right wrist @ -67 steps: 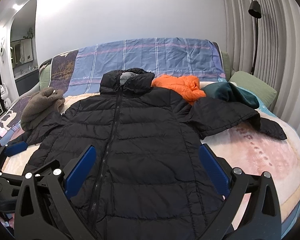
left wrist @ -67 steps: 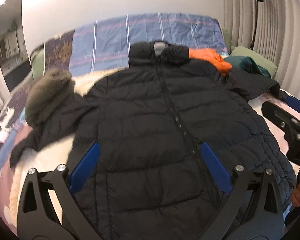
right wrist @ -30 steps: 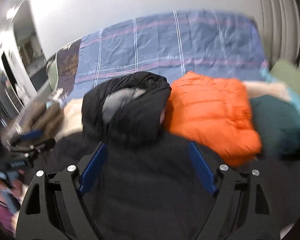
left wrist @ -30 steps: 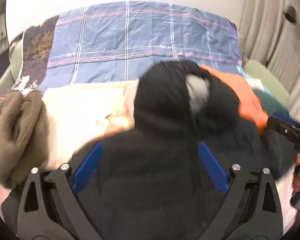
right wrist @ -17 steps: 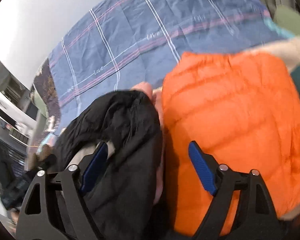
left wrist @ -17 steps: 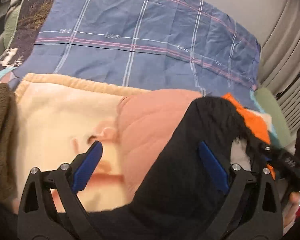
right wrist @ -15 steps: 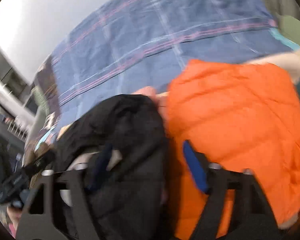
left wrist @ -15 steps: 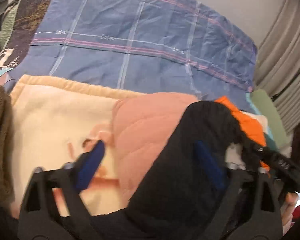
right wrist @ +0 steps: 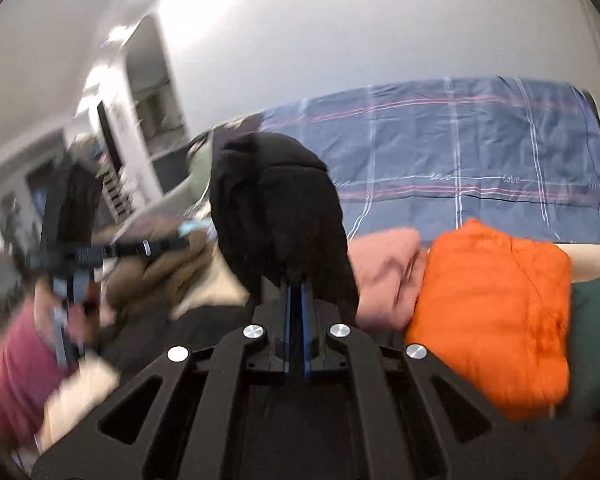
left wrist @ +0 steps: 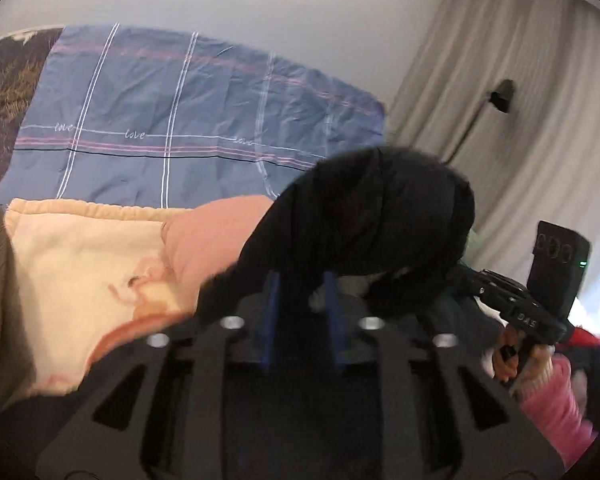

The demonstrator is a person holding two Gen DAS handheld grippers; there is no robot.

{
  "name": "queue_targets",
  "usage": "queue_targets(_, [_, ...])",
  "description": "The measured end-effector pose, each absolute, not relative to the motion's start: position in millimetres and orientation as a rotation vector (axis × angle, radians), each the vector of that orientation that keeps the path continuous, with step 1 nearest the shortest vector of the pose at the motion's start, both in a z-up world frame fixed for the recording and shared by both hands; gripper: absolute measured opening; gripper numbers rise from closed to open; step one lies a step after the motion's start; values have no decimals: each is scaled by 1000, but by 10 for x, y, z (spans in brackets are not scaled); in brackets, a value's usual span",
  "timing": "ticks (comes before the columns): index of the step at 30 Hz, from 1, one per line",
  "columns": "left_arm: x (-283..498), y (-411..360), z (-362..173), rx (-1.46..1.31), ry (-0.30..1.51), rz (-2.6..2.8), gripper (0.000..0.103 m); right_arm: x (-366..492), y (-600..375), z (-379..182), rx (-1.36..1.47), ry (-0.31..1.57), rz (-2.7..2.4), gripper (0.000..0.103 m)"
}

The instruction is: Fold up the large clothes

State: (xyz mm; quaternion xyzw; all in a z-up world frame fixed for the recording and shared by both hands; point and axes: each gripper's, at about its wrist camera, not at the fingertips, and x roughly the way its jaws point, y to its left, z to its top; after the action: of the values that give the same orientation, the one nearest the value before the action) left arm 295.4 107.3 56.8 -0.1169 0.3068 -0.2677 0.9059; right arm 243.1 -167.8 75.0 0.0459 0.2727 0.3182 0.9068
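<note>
Black puffer jacket [left wrist: 364,220] is pinched at its hood end by left gripper [left wrist: 300,292] and right gripper [right wrist: 296,292]. Both are clenched on fabric, apparently to lift that end off the bed [left wrist: 80,264] for folding.

Left gripper [left wrist: 300,286]: black frame, blue fingers [left wrist: 271,300], silver screws.
Right gripper [right wrist: 296,296]: identical build; white digits on body.
Sleeves: pink.

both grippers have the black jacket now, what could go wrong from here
1. The right gripper pinches only a thin edge of the black jacket; the puffy fabric may slip out as it lifts.
2. The left gripper holds a thicker bunch and its fingers are not fully together, so that grip may be loose.
3. The orange jacket and pink garment lie close by and could get dragged along.
</note>
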Motion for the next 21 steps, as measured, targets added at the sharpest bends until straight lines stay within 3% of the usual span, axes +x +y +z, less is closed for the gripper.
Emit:
queue_targets(2, [2617,1212,502,-214,622,-545,50,2032,-1705,613,50,615,683,5])
queue_targets(4, [2339,1351,380,-200,633,-531,51,1772,-1737,446,13,673,674,7])
queue_targets(8, [2154,1503,269,-201,649,-454,53,1502,-1789,312,-2,726,612,15])
queue_targets(10, [2195,1477,205,-209,682,-417,52,1512,-1806,306,48,730,562,26])
queue_targets(16, [2369,841,-187,-133,799,-430,50,1754,-1366,42,194,830,525,27])
queue_targets(21, [2426,353,-904,5,995,-362,51,1899,-968,-646,165,1019,447,27])
